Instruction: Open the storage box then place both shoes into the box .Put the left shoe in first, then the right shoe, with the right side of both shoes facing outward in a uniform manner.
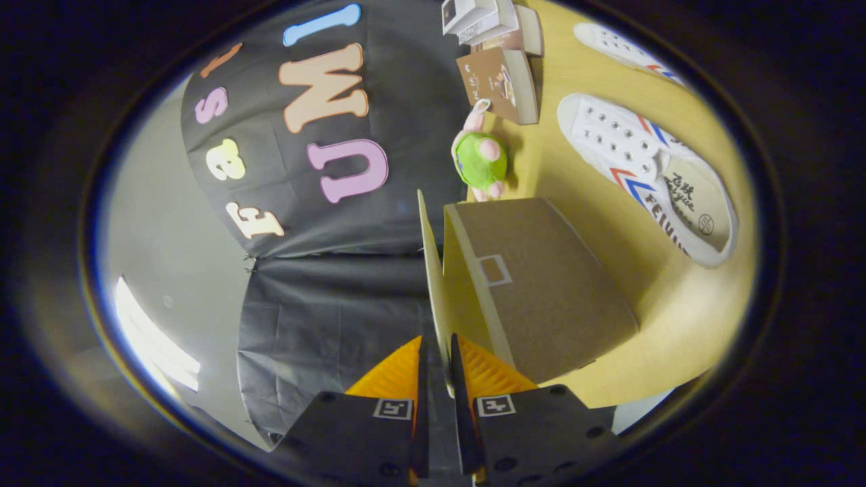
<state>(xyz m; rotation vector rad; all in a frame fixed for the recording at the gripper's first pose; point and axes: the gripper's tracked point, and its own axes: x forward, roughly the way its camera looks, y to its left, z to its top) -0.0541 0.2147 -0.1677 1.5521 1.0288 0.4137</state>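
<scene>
1. Yellow wood of the table [676,318] is lying under everything here, and the view is rolled sideways, with black cloth hanging as the booth wall behind.
2. I am holding the gripper [436,368] with its fingers [462,379] clenched on the thin cardboard lid [427,270] of the storage box [541,291]; both fingers are pressing on the lid's edge, which is running away between them.
3. The lid is standing lifted clear of the brown box body, a gap showing between them just ahead of the fingers.
4. Beyond the box, a green and pink plush toy [480,162] is sitting near its far corner.
5. A brown book [504,84] is standing just past the toy, with a white box [473,17] farther on.
6. One white canvas shoe [643,169] with red and blue stripes is lying on the table beside the box, apart from it.
7. The second white shoe [626,51] is lying farther off, past the first.
</scene>
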